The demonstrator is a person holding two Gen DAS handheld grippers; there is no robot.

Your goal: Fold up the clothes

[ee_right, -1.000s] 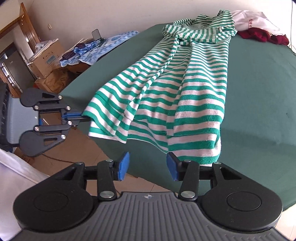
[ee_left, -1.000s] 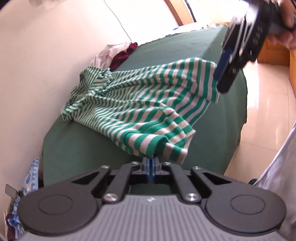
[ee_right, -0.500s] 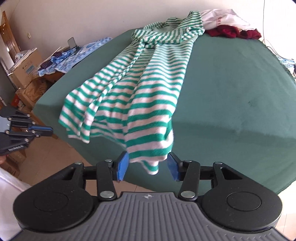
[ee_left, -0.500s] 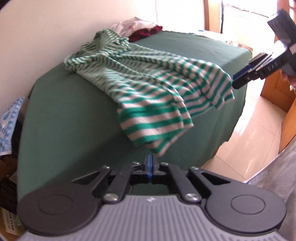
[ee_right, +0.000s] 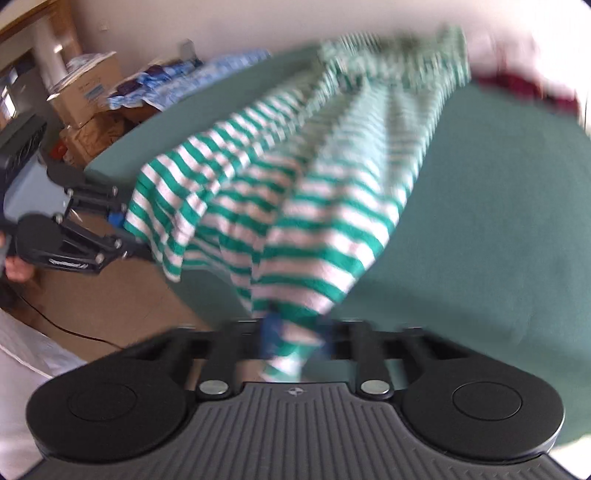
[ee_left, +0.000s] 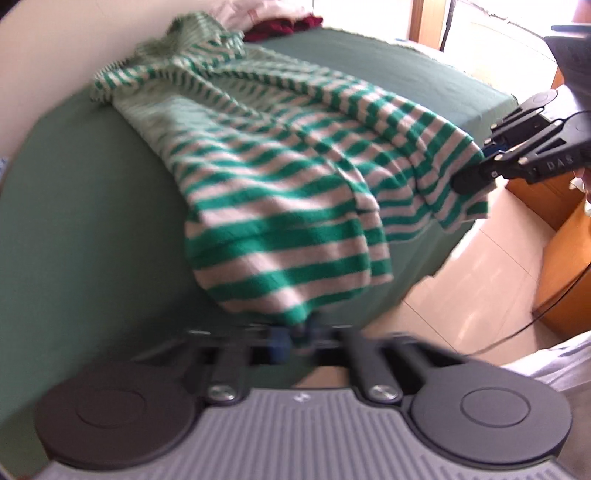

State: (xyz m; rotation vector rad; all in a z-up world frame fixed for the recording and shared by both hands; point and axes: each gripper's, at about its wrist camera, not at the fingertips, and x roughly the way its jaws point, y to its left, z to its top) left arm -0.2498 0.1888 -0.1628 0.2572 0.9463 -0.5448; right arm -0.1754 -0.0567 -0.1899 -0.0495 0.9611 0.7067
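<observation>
A green-and-white striped garment [ee_left: 280, 192] lies lengthwise on the dark green cover [ee_left: 74, 221], its hem hanging over the near edge. My left gripper [ee_left: 293, 338] is shut on one hem corner. In the right wrist view it shows at the left [ee_right: 123, 229], holding that same corner. My right gripper [ee_right: 295, 339] has the other hem corner of the garment [ee_right: 325, 206] between its blue pads, and its jaws are closing on it. The left wrist view shows it at the right [ee_left: 476, 173], pinching the cloth. Both views are blurred by motion.
A dark red and white clothes pile [ee_left: 284, 24] sits at the far end of the cover [ee_right: 480, 221]. Cardboard boxes [ee_right: 88, 92] and blue patterned cloth [ee_right: 192, 74] stand beyond the left side. Wooden furniture [ee_left: 565, 258] and tiled floor [ee_left: 480, 295] lie to the right.
The right gripper came in onto the free hem corner and its jaws narrowed around it. The left gripper rolled and shifted while keeping its corner. The hem now hangs between both grippers.
</observation>
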